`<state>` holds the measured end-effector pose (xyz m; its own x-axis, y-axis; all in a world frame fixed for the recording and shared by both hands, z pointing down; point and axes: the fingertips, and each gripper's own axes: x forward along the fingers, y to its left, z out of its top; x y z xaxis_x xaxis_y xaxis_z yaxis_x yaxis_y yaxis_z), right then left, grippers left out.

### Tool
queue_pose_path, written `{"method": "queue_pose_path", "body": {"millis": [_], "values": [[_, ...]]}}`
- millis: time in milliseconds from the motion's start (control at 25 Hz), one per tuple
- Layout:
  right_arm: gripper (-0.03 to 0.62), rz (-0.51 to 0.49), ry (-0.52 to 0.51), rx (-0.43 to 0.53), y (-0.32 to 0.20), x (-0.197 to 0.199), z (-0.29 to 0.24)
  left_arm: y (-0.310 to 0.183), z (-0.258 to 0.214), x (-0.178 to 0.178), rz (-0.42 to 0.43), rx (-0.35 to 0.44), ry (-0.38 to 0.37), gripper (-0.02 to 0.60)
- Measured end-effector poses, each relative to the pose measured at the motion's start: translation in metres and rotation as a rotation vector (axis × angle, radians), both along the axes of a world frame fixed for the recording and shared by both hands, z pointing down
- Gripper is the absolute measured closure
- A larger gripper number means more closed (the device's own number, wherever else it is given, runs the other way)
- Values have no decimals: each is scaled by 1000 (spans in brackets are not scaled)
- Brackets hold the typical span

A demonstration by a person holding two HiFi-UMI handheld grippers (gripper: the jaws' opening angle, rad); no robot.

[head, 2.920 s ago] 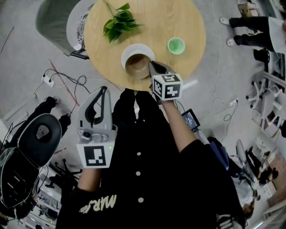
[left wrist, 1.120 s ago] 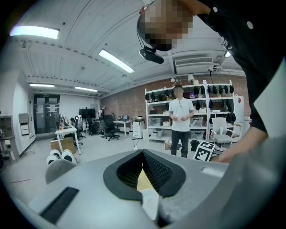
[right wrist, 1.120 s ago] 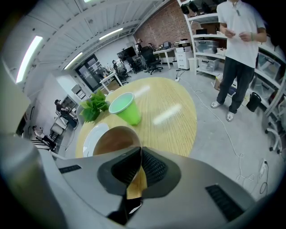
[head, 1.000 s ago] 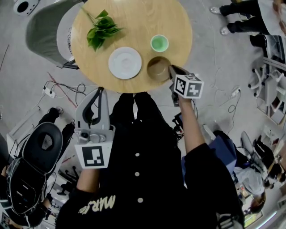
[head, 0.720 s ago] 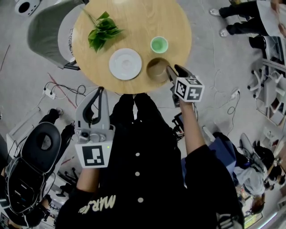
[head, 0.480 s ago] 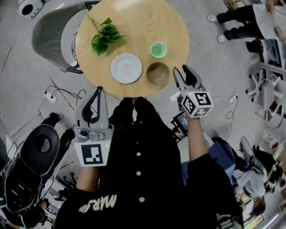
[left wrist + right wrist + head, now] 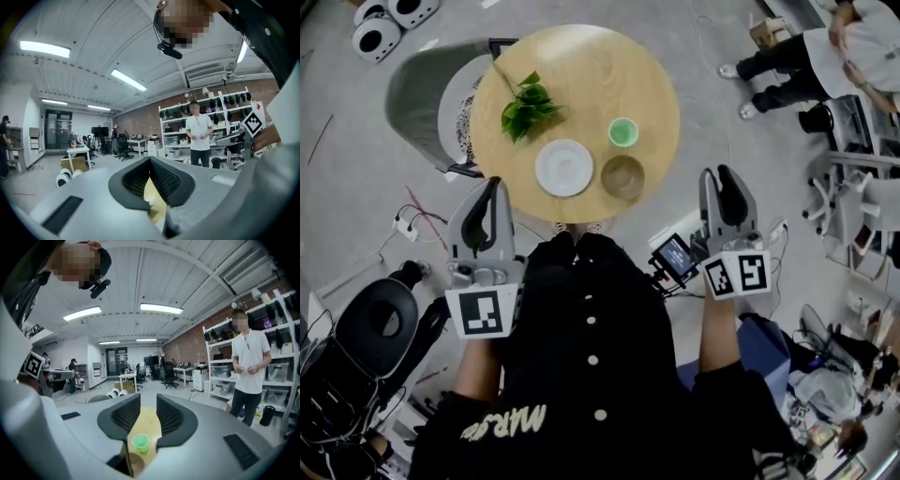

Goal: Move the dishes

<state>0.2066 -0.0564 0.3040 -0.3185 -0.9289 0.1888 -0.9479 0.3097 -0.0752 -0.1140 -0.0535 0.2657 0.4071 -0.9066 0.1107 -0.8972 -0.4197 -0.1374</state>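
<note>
On the round wooden table (image 7: 581, 66) a white plate (image 7: 564, 168) lies near the front edge. A brown bowl (image 7: 622, 177) stands just right of it, and a green cup (image 7: 623, 132) sits behind the bowl. My right gripper (image 7: 719, 173) is open and empty, off the table's right edge and apart from the bowl. Between its jaws, the right gripper view shows the green cup (image 7: 140, 442) and the bowl (image 7: 136, 464). My left gripper (image 7: 492, 184) is shut with nothing in it, at the table's front left edge.
A leafy green sprig (image 7: 528, 108) lies on the table's left part. A grey chair (image 7: 417, 89) stands left of the table and a black office chair (image 7: 375, 323) at lower left. Cables (image 7: 417, 211) run over the floor. A person (image 7: 797, 52) stands at upper right.
My right gripper carried the brown bowl off the white plate, set it down to the plate's right, opened, and drew back off the table. The left gripper stayed put.
</note>
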Motion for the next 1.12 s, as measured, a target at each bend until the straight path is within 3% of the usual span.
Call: {"method": "queue_pose_path", "body": {"millis": [280, 480, 1120], "values": [[565, 138, 17, 158, 16, 29, -71, -3, -31, -21, -23, 46, 14, 580], [599, 179, -6, 236, 25, 33, -94, 0, -56, -28, -42, 90, 82, 580], [599, 167, 17, 224, 37, 18, -95, 8, -87, -51, -92, 130, 91, 580]]}}
